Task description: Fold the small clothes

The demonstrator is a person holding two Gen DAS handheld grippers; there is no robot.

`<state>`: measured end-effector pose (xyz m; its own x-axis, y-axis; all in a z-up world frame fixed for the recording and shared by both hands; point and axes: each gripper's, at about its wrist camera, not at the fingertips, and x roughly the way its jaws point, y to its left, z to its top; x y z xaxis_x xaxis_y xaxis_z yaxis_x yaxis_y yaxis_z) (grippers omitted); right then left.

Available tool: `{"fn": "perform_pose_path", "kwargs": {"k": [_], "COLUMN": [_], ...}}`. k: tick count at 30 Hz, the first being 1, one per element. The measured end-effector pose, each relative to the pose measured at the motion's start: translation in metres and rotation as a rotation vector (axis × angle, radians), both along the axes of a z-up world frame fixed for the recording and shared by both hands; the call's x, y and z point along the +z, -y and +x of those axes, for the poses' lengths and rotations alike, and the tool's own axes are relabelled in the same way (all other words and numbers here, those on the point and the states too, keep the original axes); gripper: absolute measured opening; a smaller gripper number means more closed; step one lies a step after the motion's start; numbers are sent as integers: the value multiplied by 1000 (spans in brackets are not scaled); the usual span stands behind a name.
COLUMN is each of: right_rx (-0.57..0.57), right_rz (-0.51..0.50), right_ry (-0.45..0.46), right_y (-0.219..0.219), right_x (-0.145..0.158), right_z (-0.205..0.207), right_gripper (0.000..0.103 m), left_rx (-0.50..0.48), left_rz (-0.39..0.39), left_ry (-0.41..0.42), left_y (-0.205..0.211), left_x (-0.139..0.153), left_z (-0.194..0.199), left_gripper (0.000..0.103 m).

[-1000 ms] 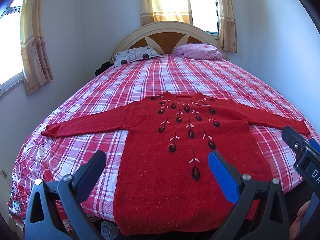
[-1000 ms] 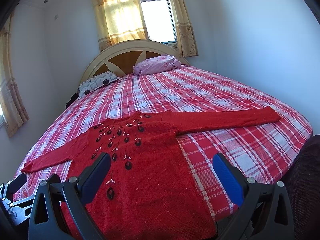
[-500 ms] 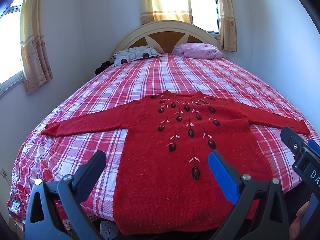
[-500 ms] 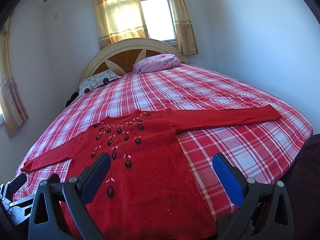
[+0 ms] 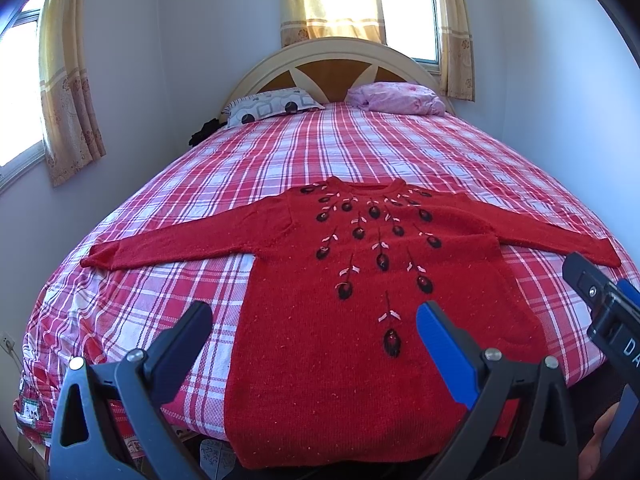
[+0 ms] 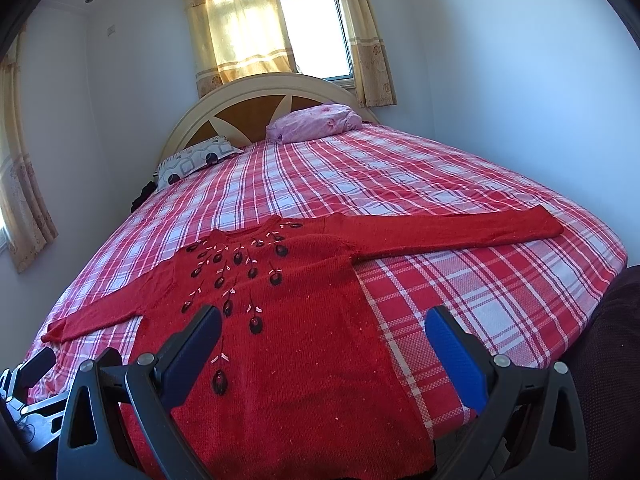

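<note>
Tools [image 5: 314, 320] [image 6: 324, 324] wide apart, empty

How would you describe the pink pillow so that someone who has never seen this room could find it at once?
Start at the big bed with the red checked cover and look to its far end, against the curved headboard. Two pillows lie there; the pink pillow is plain and crumpled, while the grey pillow beside it carries dark spots.

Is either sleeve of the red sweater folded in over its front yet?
No, both sleeves of the red sweater lie stretched straight out to the sides on the checked bed cover.
</note>
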<state>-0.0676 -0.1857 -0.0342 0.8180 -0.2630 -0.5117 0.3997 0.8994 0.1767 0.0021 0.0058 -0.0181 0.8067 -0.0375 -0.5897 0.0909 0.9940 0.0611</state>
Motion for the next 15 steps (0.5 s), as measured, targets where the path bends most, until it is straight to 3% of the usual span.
{"fn": "perform_pose_path", "kwargs": {"k": [15], "right_rx": [0], "right_rz": [38], "right_ry": [-33], "right_y": [9], "right_x": [-11], "right_z": [9], "right_gripper": [102], "left_rx": [-7], "left_rz": [1], "left_ry": [-10], "left_y": [-2], "left_x": [-7], "left_z": [2], "left_gripper": [103]}}
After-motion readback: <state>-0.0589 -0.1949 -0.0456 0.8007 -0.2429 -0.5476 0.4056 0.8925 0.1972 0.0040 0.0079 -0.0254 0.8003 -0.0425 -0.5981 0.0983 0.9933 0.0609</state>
